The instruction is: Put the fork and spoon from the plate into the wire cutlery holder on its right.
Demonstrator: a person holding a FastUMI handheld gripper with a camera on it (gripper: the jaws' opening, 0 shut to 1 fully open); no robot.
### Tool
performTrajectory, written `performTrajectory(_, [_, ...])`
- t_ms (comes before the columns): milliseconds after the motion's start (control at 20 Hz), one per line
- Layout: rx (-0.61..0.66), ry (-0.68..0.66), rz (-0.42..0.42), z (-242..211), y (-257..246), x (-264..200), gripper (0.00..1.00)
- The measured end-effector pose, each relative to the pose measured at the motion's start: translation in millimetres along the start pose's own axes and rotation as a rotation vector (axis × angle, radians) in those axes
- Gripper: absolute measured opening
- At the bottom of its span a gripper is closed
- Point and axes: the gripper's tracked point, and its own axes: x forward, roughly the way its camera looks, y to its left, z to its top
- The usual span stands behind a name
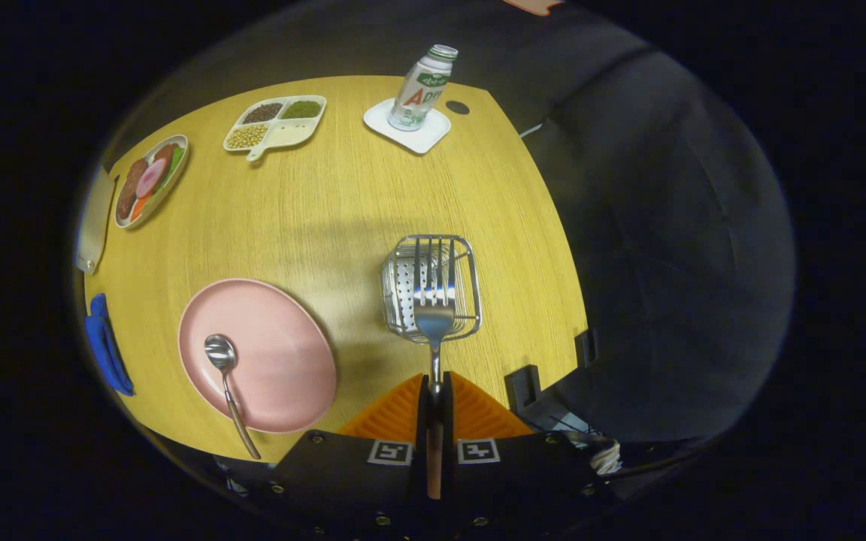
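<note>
There is one camera, and it rides on the gripper (434,391). It looks forward along the two fingers (403,409), which close on the handle of a fork (434,300). The camera stands high over the surface (343,203) and faces down and forward on it. The wire cutlery holder (431,285) lies just ahead of the fingers, near the lens. The far edge of the surface, with a bottle (423,86), is well apart from it.

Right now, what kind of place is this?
Likely a staged dining setup: a wooden table with a pink plate, a divided snack tray and a bottle on a coaster. The tongs are shut on a fork above the wire cutlery holder.
</note>
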Motion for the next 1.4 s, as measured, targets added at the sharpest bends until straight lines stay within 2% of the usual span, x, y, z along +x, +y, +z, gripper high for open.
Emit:
performTrajectory(150, [0.005, 0.08, 0.004, -6.1, -8.4, 13.5, 0.08])
performTrajectory(300, [0.011, 0.167, 0.091, -10.0, -1.3, 23.1, 0.08])
performTrajectory(600, [-0.025, 0.22, 0.12, -1.4, -8.5, 37.3, 0.08])
performTrajectory(750, [-0.046, 0.199, 0.143, 6.2, -7.2, 38.9, 0.08])
performTrajectory(850, [-0.069, 0.194, 0.136, 8.8, -10.0, 37.5, 0.14])
performTrajectory(900, [-0.074, 0.192, 0.144, 11.6, -9.5, 34.9, 0.33])
performTrajectory(1000, [-0.062, 0.176, 0.151, 15.9, -9.4, 32.3, 0.39])
performTrajectory(1400, [-0.017, 0.123, 0.163, 26.2, -6.8, 16.4, 0.39])
